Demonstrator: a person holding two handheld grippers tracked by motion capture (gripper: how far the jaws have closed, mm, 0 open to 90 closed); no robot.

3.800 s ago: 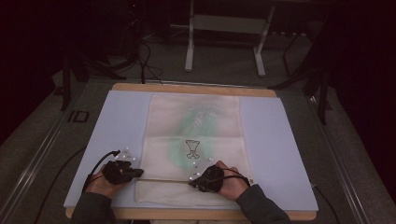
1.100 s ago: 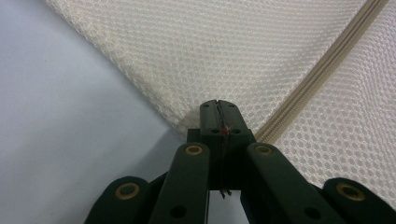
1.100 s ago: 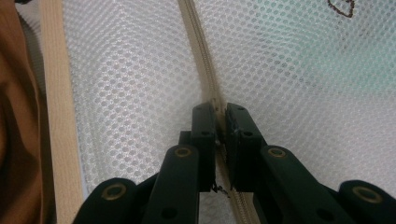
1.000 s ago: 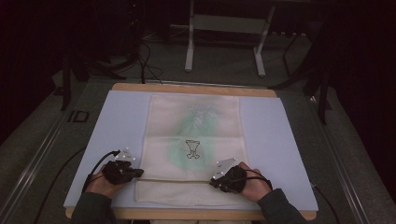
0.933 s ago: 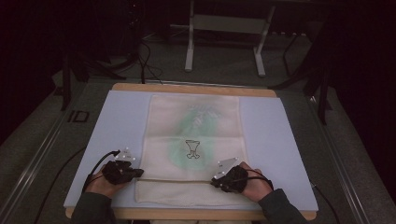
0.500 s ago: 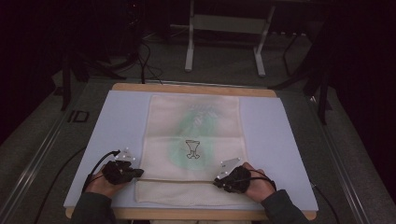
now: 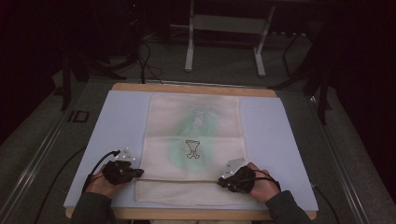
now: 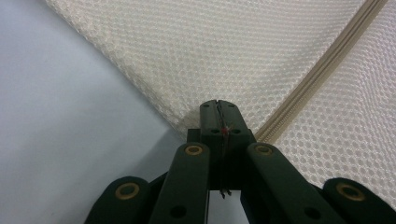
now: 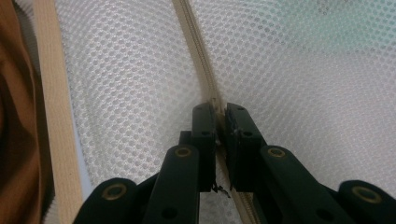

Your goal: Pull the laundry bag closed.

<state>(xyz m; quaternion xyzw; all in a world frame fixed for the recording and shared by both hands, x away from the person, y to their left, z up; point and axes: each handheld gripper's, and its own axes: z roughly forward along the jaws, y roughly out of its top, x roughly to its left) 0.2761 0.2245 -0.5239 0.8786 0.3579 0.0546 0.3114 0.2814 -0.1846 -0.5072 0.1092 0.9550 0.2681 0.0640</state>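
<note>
The left tool [image 8: 218, 106] pinched the mesh bag's [image 7: 194, 140] left edge at the zip [image 9: 198, 60]; the right tool [image 9: 220, 112] pinched the zip near its right end.

**Around the bench: mat, floor and stand**

A pale blue mat [image 7: 121, 135] covers nearly all of the wooden bench [image 7: 194, 88], whose bare edge shows as a strip along the far side and again along the near side. Beyond the bench's far edge a white metal stand [image 7: 224, 23] rests on grey carpet [image 7: 159, 65], with black cables [image 7: 144, 58] trailing across the floor to its left. Left of the bench, a metal rail [image 7: 37, 161] runs along the floor, beside a marking reading "ID" [image 7: 77, 116].
</note>
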